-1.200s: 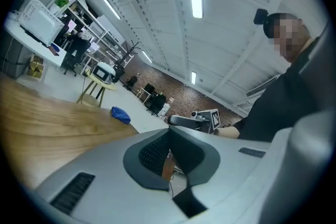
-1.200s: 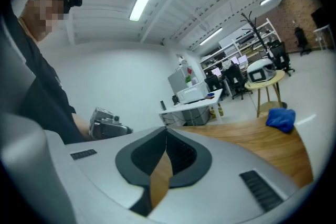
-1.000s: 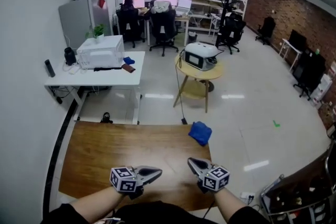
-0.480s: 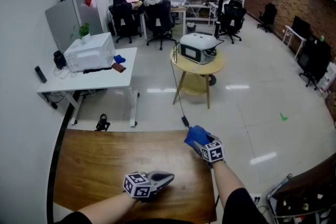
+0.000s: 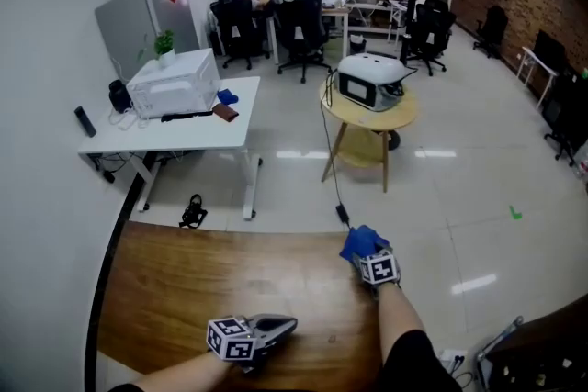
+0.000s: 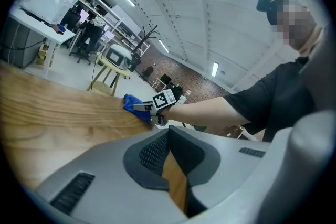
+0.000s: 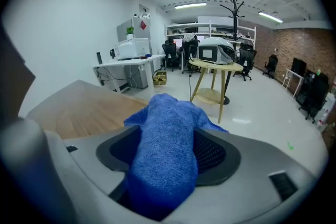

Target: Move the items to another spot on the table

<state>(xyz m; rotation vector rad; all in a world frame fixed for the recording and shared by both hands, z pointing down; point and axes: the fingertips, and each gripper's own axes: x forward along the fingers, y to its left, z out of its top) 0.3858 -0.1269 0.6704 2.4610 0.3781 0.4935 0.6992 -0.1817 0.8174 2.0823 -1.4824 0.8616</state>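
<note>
A crumpled blue cloth (image 5: 361, 240) lies at the far right corner of the wooden table (image 5: 184, 280). My right gripper (image 5: 367, 254) has reached it. In the right gripper view the cloth (image 7: 165, 149) lies between the two jaws, which are opening and stand wide on either side of it. My left gripper (image 5: 287, 325) hovers low over the near middle of the table with its jaws together and nothing in them. From the left gripper view the cloth (image 6: 131, 102) and the right gripper (image 6: 149, 108) show at the table's far edge.
The table's right edge runs just beside the cloth, with white floor beyond. A round yellow side table (image 5: 372, 113) with a white device stands past the far edge, its cable (image 5: 341, 213) trailing to the floor. A white desk (image 5: 184, 128) with a printer stands at the back left.
My right gripper has gone forward from the near edge to the blue cloth and its jaws have spread around it. The left gripper has stayed near the front of the table.
</note>
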